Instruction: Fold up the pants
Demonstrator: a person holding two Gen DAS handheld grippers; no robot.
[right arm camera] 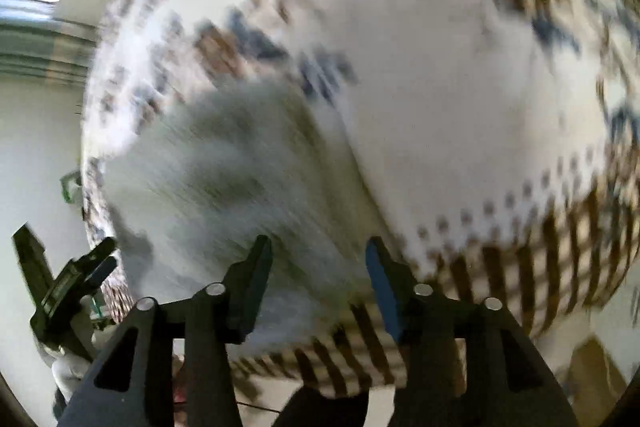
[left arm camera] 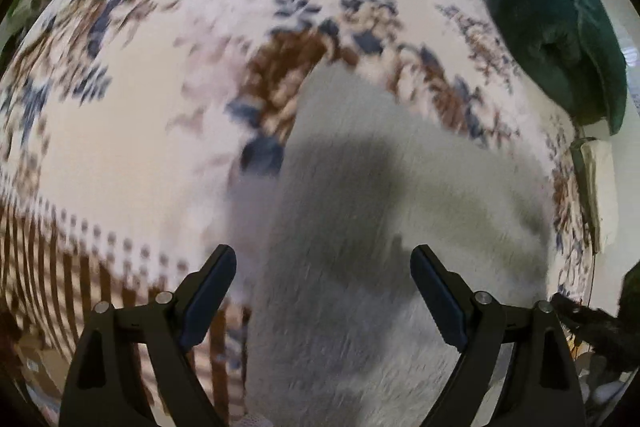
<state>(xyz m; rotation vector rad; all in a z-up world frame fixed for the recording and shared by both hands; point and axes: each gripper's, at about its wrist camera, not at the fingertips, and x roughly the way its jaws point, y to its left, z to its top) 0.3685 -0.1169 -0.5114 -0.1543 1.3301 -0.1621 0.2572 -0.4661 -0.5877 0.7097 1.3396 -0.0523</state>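
Pants: pale grey fleecy pants (left arm camera: 380,227) lie on a white flower-patterned cloth (left arm camera: 120,147).
Left gripper (left arm camera: 323,263): jaws wide apart, empty, above the pants.
Right gripper (right arm camera: 319,255): jaws parted, gripping nothing.

A bed (left arm camera: 132,155) carries everything, covered by a white spread printed with blue and brown flower clusters; it fills most of both views. A row of small brown dots and a band of brown stripes runs across the lower left of the left wrist view and the lower right of the right wrist view. Pale grey pants (left arm camera: 360,227) of a soft, fuzzy cloth lie directly on the spread, from the middle to the bottom of the left wrist view and at centre left of the right wrist view. A dark green garment (left arm camera: 560,27) lies bunched on the spread at upper right of the left wrist view, apart from the pants.
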